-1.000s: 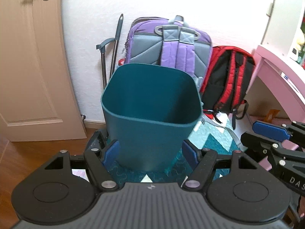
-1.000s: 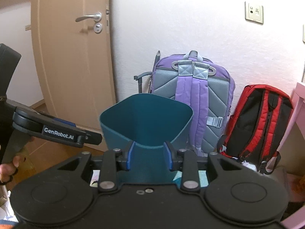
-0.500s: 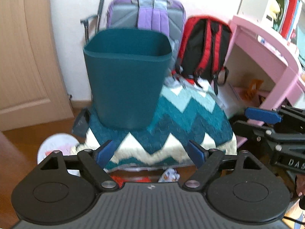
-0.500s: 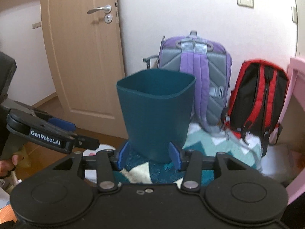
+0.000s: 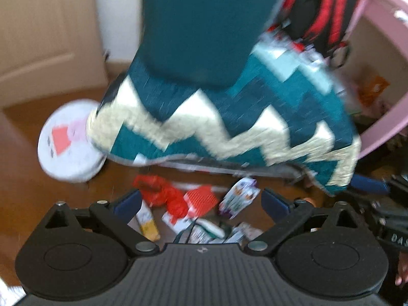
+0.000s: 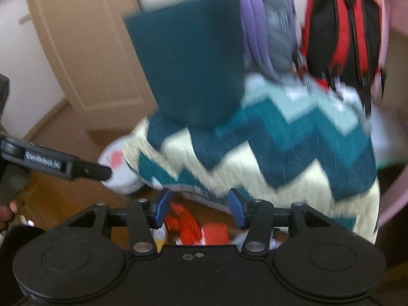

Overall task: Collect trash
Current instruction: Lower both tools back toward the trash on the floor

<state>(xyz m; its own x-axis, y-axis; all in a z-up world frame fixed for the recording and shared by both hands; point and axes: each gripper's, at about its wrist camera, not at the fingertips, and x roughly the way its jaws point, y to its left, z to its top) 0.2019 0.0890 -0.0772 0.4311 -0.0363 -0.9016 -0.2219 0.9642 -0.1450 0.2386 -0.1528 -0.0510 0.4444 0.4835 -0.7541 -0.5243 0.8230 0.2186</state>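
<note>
Big quilted zigzag blanket [image 5: 229, 117] fills the view, soft teal and cream, with the smooth teal plastic bin [image 5: 204, 25] standing on it. Down on the wooden floor [image 5: 30, 196], just beside the blanket's edge, crinkly trash [image 5: 193, 204] lies scattered. Left gripper [image 5: 201, 202] and right gripper [image 6: 197, 206] have both just been opening, jaws spread, nothing between them.

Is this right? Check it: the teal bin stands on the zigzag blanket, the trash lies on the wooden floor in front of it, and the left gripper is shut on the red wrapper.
One thing is wrong. In the left wrist view the left gripper is open; its jaws have just been opening, with nothing clamped. The red wrapper lies loose on the floor. The teal bin on the zigzag blanket is right.
</note>
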